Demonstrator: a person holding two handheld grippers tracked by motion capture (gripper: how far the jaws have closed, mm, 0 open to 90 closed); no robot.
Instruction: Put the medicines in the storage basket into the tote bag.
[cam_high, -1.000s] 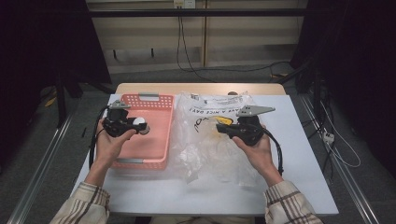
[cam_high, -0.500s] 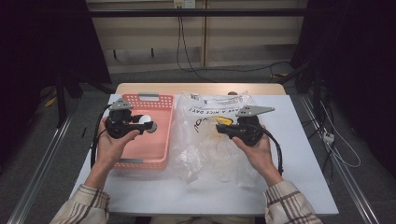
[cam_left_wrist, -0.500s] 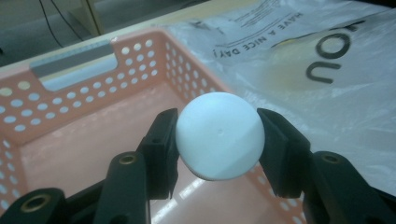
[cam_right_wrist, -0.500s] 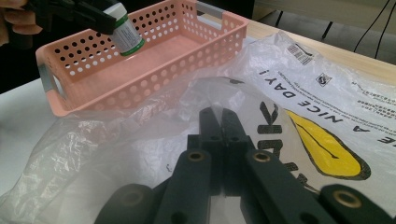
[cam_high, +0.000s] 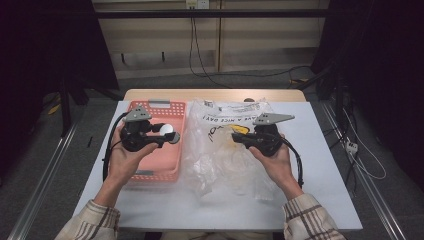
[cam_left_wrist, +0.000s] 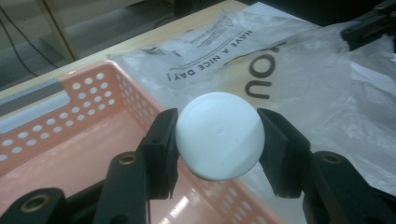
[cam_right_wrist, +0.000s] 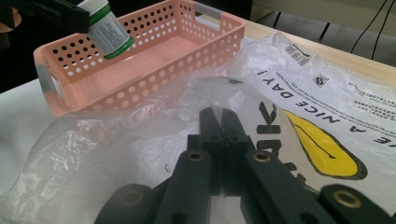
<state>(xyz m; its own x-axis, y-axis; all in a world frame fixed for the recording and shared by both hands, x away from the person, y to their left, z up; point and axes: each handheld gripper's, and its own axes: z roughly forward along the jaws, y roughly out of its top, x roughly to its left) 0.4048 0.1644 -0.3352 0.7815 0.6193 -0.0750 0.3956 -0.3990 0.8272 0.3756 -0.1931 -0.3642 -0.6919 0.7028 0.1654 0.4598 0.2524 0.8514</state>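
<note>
Nearest the camera in the high view, two plaid sleeves come in from the bottom edge, each hand holding a black two-jaw gripper over a white tabletop (cam_high: 330, 200). The left gripper (cam_high: 170, 136) has its jaws part-way open and clamped on a small white round-capped bottle with a green-and-white label (cam_left_wrist: 219, 135); in the left gripper view the pads press both sides of the white cap, and the right gripper view shows the labelled body (cam_right_wrist: 108, 31) tilted, held in the air above the pink perforated plastic basket (cam_high: 165, 160), not touching it. Basket sits on the left half of the table, long side running away from the person, grey handle at the far end, inside looks bare. The right gripper (cam_high: 239, 137) has its jaws fully closed, pinching a fold of the clear crumpled plastic bag with black print and a yellow mark (cam_high: 220, 160); the right gripper view shows the film caught between the tips. Bag lies spread just beside the basket, touching its right wall, covering the table's middle. Further back, the light wooden table edge (cam_high: 215, 94), then grey floor with black cables (cam_high: 200, 60) and a pale wall panel.
</note>
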